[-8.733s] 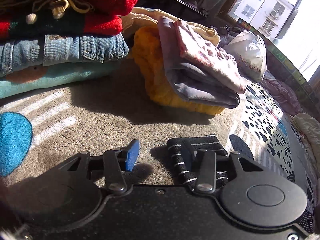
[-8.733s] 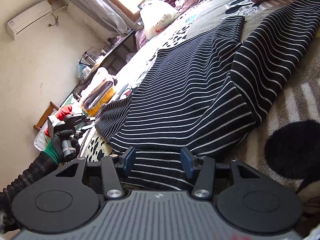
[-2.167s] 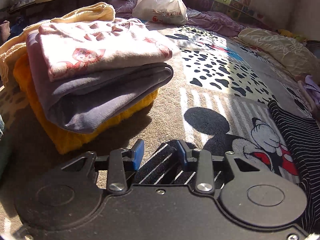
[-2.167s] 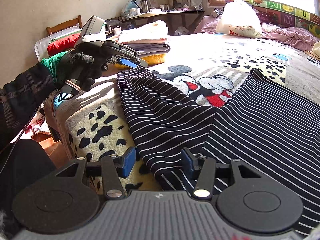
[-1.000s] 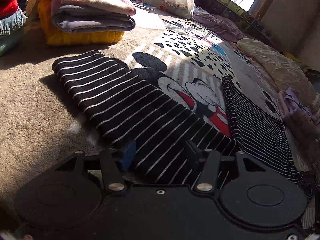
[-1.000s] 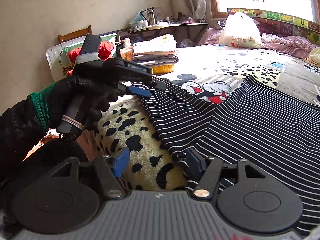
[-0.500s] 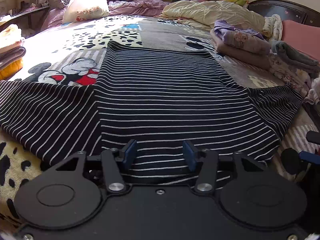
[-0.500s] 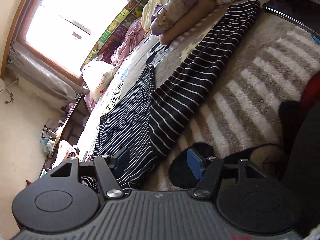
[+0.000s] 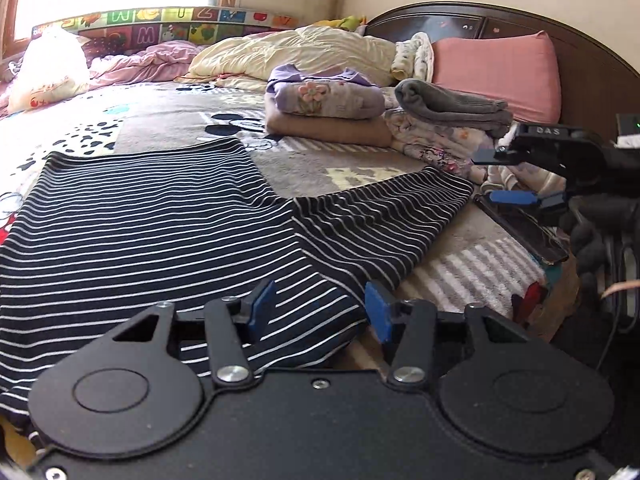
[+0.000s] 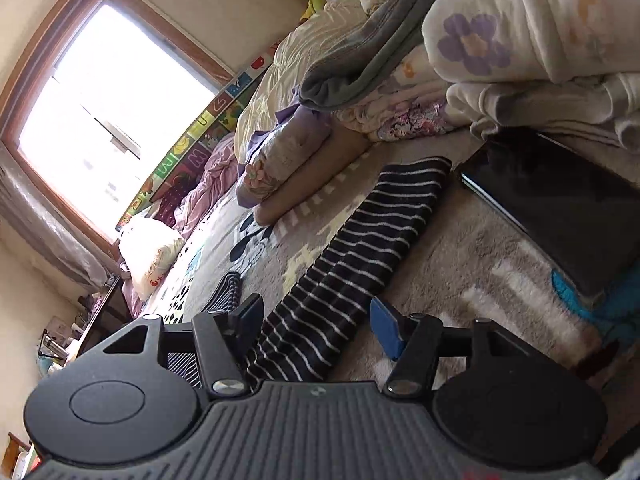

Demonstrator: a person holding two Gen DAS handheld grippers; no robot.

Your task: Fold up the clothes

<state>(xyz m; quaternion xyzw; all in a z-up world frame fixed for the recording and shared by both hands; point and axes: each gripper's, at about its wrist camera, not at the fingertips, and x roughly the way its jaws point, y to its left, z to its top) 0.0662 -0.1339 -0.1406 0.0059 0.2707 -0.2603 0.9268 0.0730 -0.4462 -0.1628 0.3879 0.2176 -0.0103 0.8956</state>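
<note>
A black shirt with thin white stripes [image 9: 152, 224] lies spread flat on the bed blanket, its right sleeve [image 9: 384, 216] stretched toward the headboard. My left gripper [image 9: 320, 314] hovers open over the shirt's near edge by the armpit, and its pads touch nothing. In the right wrist view the same sleeve [image 10: 360, 240] runs from its cuff down between my right gripper's [image 10: 316, 324] fingers. Those jaws are closing, with the pads still clear of the cloth. A gloved hand holds the right gripper [image 9: 490, 178] above the cuff.
Folded stacks sit past the sleeve: a lilac flowered garment on a tan one [image 9: 324, 104], and a grey towel [image 9: 452, 106] on floral bedding. A flat black device [image 10: 560, 208] lies beside the cuff. A pink pillow [image 9: 496, 72], cream quilt and white bag [image 9: 48, 68] lie further back.
Both grippers have swung right across the shirt, from the left sleeve to the right sleeve end. The right wrist view has rolled, and the sleeve now lies between its fingers.
</note>
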